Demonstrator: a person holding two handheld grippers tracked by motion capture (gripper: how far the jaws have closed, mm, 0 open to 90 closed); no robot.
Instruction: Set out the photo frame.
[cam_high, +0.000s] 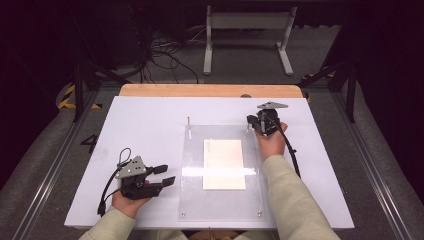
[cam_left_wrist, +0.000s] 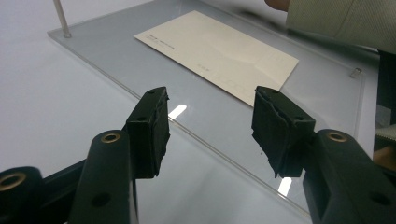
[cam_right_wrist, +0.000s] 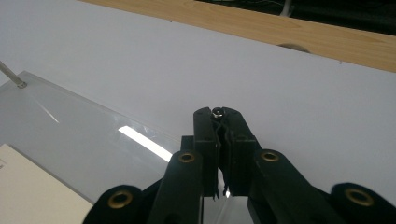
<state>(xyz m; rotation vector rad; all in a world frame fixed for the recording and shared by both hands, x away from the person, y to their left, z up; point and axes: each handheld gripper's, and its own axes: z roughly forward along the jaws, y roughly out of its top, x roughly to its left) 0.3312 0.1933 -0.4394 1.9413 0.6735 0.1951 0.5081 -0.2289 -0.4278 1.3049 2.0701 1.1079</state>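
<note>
Pin at the clear plate's far right corner was clamped in the right gripper; the far left pin stood untouched, and the left gripper was held apart, empty.

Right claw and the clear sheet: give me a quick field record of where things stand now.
right claw: shut on metal pin at the clear sheet's far right corner
left claw: open, empty, at the sheet's near left side
clear sheet: flat on the white board
card: under the sheet, at its middle
other far pin: upright, untouched
</note>
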